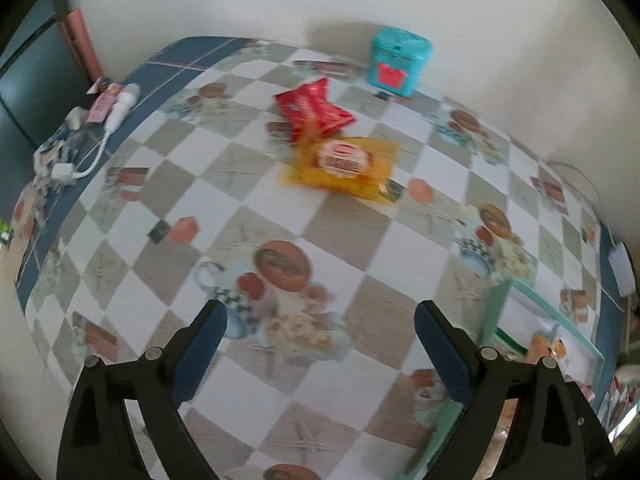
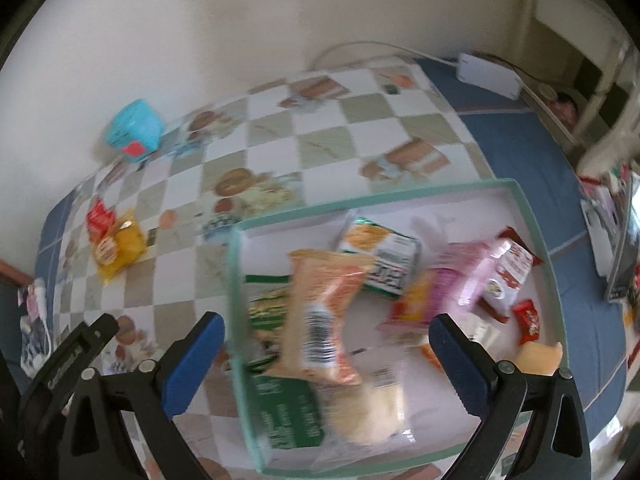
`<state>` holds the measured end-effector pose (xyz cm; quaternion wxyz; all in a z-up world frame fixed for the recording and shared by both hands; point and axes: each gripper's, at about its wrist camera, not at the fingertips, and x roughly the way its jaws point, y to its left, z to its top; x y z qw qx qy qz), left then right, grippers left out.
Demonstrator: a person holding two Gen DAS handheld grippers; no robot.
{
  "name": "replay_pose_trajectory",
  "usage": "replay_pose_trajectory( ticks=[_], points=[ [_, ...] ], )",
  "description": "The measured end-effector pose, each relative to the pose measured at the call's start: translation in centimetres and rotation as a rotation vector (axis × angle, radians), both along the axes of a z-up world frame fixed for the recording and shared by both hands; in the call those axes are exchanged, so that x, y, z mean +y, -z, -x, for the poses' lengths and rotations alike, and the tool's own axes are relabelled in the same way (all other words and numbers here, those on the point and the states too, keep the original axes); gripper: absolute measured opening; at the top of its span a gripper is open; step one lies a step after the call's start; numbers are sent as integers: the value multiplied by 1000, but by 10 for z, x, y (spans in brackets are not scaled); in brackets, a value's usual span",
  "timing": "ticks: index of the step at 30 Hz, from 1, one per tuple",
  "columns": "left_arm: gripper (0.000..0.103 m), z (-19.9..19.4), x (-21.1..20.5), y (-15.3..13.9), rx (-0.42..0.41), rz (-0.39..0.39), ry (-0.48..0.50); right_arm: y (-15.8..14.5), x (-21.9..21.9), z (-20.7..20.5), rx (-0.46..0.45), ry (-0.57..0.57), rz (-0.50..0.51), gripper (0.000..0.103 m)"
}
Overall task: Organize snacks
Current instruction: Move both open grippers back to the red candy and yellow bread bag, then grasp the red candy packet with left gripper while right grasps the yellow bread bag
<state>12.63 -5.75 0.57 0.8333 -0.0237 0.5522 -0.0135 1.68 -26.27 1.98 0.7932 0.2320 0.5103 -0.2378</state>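
Judging by how things lay, the sorting was well advanced but not finished. Most of the snacks had already been gathered in the shallow green-rimmed tray (image 2: 520, 196) on the right side of the checked tablecloth (image 1: 340, 232): an orange packet (image 2: 324, 312) lay near its left wall, with a green packet (image 2: 288, 416) beside it, a pink packet (image 2: 468, 276) further right and a small red sweet (image 2: 528, 316) near the right wall. Two items were left out on the cloth, well apart from the tray: a red packet (image 1: 314, 106) and a yellow packet (image 1: 344, 164), touching each other toward the far side. A teal tin (image 1: 400, 62) stood by the wall behind them. The left gripper (image 1: 320, 356) was seen with its jaws spread wide and nothing between them, aimed toward those two packets. The right gripper (image 2: 326, 360) was likewise seen wide apart above the tray, with no pad pressing on any packet, so nothing was held. Those two packets appeared to be what remained.
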Motion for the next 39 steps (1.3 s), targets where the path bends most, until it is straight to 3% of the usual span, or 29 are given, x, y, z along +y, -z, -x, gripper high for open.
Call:
replay_pose_trajectory(
  ticks=[23,29,33,39],
  points=[
    [95,-22,93,5,28,26,-170,8,86,-46,26,-192,26,103],
    [95,-39,109,4,11,11,-145,16,102,-61,32,-223,19,103],
    [95,-57,113,4,-28,-14,-66,18,107,-73,20,-241,14,103],
    [95,-106,119,-1,-38,40,64,27,108,-107,-30,-265,-45,103]
  ],
)
